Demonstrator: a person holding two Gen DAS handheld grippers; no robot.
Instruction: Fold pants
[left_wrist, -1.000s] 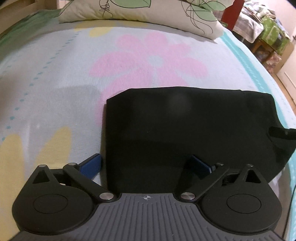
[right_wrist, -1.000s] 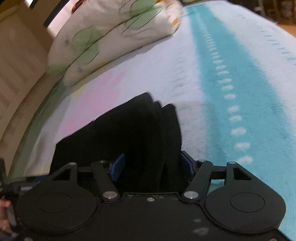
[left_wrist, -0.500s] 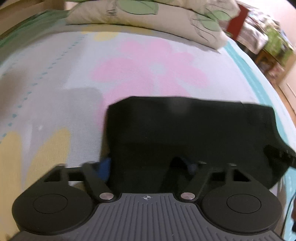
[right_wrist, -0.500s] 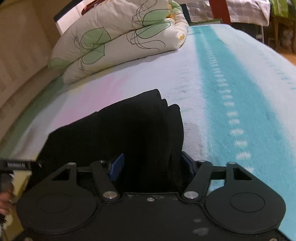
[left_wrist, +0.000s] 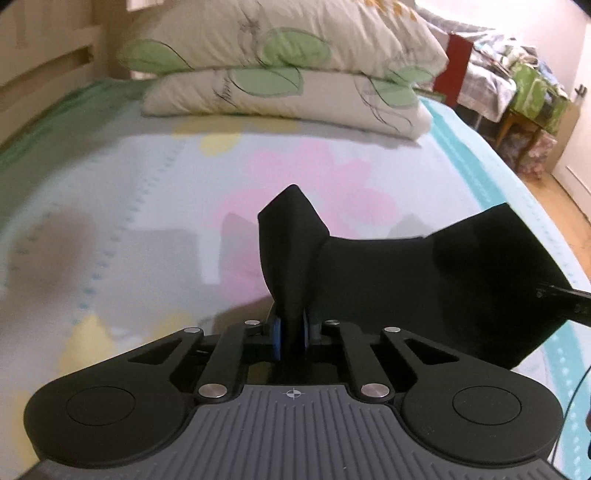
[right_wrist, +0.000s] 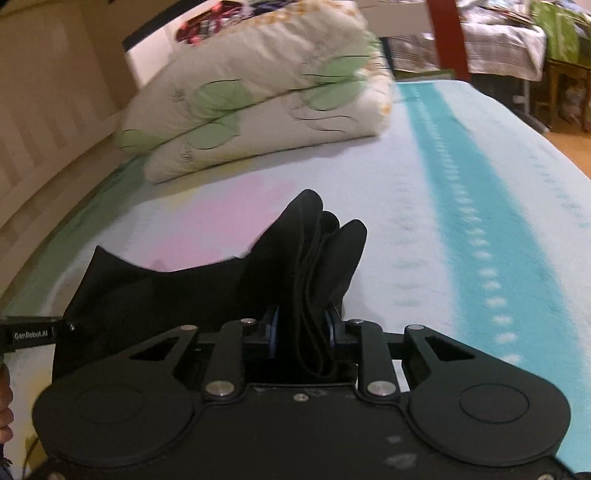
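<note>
The black pants (left_wrist: 406, 288) are folded and hang lifted above the flowered bed sheet (left_wrist: 147, 221), stretched between my two grippers. My left gripper (left_wrist: 291, 338) is closing, and its blue pads pinch one corner, which sticks up as a peak. My right gripper (right_wrist: 301, 332) is closing on the thick bunched layers of the other end of the pants (right_wrist: 184, 295). That gripper's side shows at the right edge of the left wrist view, and the left gripper's side shows at the left edge of the right wrist view.
A folded quilt with green leaves (left_wrist: 284, 74) lies at the far end of the bed (right_wrist: 480, 221). A wooden wall (right_wrist: 44, 110) runs along the left. A red post (left_wrist: 458, 66) and cluttered furniture (left_wrist: 532, 85) stand beyond the right edge.
Both grippers went from wide open around the flat pants to pinched on them. Both then rose, lifting the near edge off the sheet.
</note>
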